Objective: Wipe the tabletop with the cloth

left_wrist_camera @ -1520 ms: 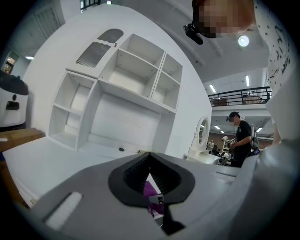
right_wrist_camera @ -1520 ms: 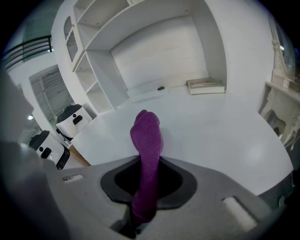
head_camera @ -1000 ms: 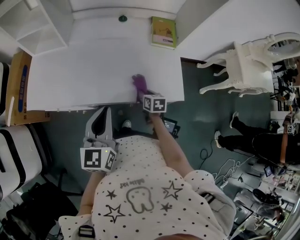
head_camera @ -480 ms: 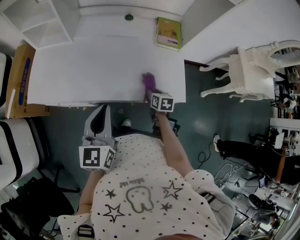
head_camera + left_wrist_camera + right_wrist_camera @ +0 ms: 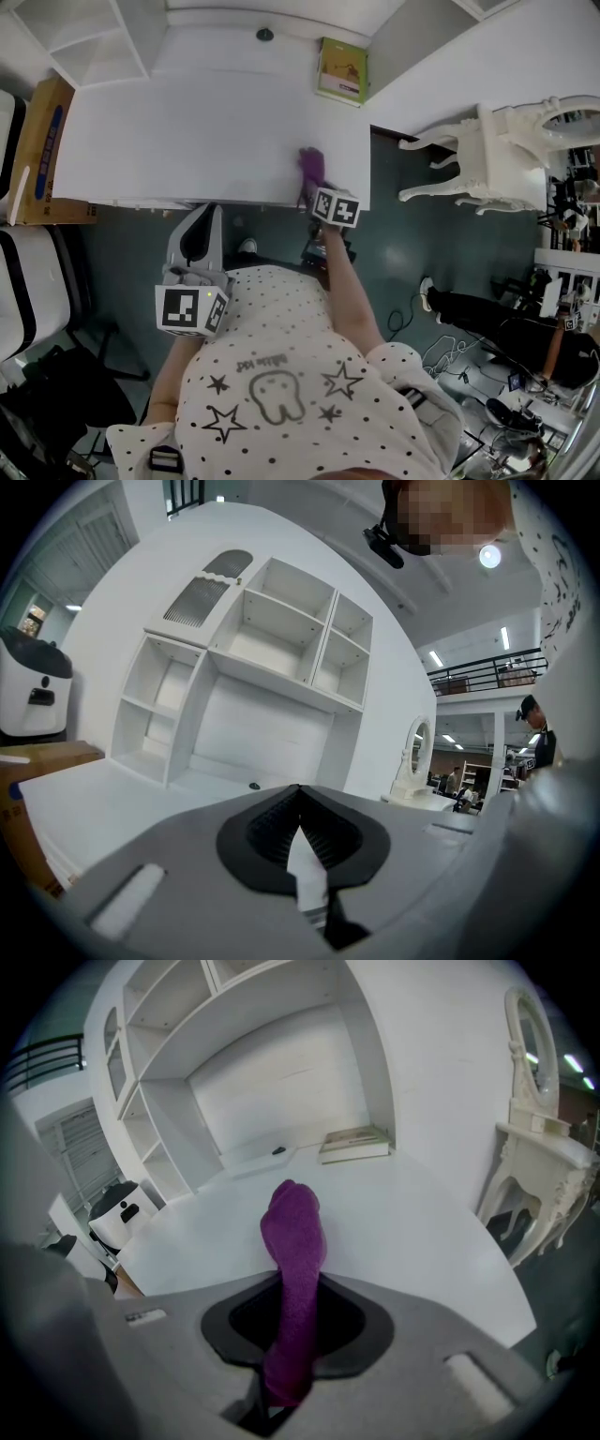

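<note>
The white tabletop [image 5: 187, 131] fills the upper middle of the head view. A purple cloth [image 5: 311, 167] rests on it near the front right corner. My right gripper [image 5: 310, 188] is shut on this cloth, and its marker cube [image 5: 336, 208] hangs just off the table's front edge. In the right gripper view the cloth [image 5: 295, 1241] stands up from between the jaws of that gripper [image 5: 296, 1290] over the tabletop [image 5: 403, 1232]. My left gripper [image 5: 206, 216] hovers below the front edge, off the table, shut on nothing. The left gripper view shows its jaws [image 5: 298, 803] meeting at the tip.
A green book [image 5: 340, 70] lies at the table's back right, with a small dark knob [image 5: 265, 35] beside it. White shelves [image 5: 89, 37] stand at the back left. A cardboard box [image 5: 37, 150] sits left, and a white ornate chair [image 5: 478, 155] right.
My right gripper has slid the purple cloth to the right along the table's front edge, closer to the right corner. The left gripper has stayed below the edge.
</note>
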`<state>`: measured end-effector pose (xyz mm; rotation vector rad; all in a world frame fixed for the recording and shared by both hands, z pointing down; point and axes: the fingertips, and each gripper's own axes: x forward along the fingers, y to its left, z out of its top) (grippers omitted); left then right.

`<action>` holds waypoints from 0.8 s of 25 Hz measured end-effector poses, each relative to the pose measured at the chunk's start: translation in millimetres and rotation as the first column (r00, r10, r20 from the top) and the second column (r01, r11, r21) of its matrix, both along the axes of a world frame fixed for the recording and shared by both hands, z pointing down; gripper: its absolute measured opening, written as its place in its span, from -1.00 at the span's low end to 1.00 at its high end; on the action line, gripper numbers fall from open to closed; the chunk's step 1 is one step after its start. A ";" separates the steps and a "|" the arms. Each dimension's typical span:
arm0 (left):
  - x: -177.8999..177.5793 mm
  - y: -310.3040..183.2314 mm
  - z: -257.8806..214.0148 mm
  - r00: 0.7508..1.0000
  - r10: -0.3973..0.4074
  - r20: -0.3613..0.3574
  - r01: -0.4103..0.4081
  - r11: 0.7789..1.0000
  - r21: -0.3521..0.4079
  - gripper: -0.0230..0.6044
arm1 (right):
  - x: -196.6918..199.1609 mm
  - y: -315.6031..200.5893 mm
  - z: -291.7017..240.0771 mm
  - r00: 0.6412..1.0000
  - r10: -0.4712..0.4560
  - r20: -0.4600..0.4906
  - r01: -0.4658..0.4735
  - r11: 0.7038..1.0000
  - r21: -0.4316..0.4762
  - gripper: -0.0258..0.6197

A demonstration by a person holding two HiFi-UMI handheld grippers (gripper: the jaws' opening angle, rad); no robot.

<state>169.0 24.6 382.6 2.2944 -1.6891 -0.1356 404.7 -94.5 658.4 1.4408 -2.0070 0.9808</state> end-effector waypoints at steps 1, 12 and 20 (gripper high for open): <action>-0.1 -1.0 -0.6 1.000 0.000 0.001 0.000 1.000 -0.001 -0.93 | 2.7 -0.4 0.5 1.000 0.005 0.003 -0.005 1.000 0.000 -0.71; 0.8 -6.0 -3.4 1.000 -0.002 -0.002 0.002 1.000 -0.002 -0.93 | 24.9 -2.2 -0.4 1.000 0.030 -0.009 -0.030 1.000 0.006 -0.71; 0.0 -6.3 -0.1 1.000 -0.006 -0.005 0.006 1.000 0.004 -0.93 | 43.0 -3.3 0.0 0.999 0.051 -0.019 -0.051 0.999 0.004 -0.71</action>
